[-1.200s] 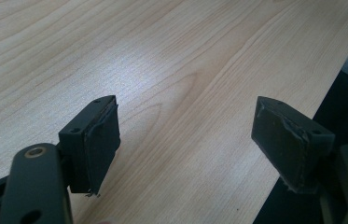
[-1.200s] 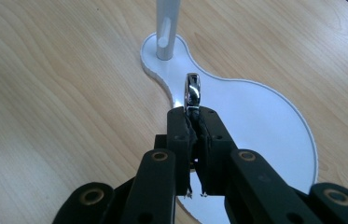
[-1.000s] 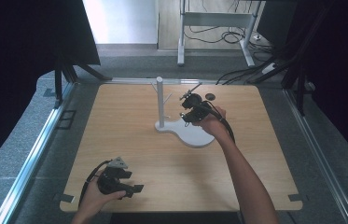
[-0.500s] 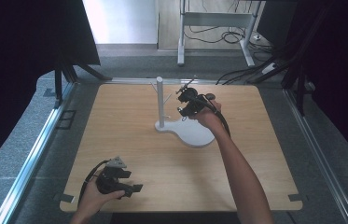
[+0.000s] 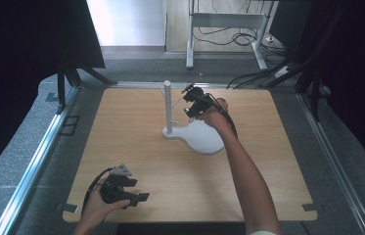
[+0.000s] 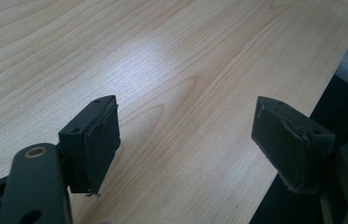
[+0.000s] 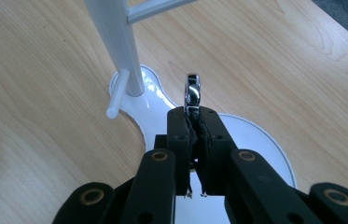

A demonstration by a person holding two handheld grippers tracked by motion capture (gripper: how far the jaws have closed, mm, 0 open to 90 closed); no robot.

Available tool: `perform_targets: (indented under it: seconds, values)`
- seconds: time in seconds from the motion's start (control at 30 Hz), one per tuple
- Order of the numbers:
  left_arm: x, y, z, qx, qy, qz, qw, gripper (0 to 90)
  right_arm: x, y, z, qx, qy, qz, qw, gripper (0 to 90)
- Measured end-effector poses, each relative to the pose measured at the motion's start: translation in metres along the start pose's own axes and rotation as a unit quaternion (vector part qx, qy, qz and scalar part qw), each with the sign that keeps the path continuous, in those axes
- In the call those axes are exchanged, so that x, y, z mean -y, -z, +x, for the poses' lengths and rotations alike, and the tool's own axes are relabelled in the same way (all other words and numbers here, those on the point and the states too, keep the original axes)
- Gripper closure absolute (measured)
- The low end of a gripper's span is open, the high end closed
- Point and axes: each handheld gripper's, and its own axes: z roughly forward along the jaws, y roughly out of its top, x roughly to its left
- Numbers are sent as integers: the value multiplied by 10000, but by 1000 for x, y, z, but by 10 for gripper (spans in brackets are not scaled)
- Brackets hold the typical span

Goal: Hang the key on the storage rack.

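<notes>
Since 1 second ago the right gripper (image 5: 193, 104) has moved up and closer to the white stand (image 7: 115, 42), jaws clamped on a shiny metal ring (image 7: 192, 92) held edge-on above the stand's glossy curved base. The step in hand looks like hanging the ring; next it likely needs threading over 1 of the stand's short round pegs (image 7: 117, 93). Well away from the stand, the left gripper (image 6: 185, 135) rests over the smooth wooden table (image 5: 278, 161), jaws apart, holding nothing.

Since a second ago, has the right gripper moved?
Yes. The right gripper has shifted left and farther up the table, closer to the white stand's post.
</notes>
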Motion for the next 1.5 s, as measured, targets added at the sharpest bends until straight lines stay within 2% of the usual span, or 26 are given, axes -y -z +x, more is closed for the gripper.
perform_targets:
  seconds: [0.57, 1.17, 1.5]
  values:
    - [0, 0, 0, 19, 2, 7, 10000, 239, -13, -9, -10, 93, -98, -42, 9999, 845]
    - [1, 1, 2, 65, 24, -38, 10000, 239, -30, -6, -19, 70, -200, -148, 9997, 845]
    - [1, 1, 2, 82, 35, -38, 10000, 239, -38, -4, -17, 114, -179, -216, 9995, 845]
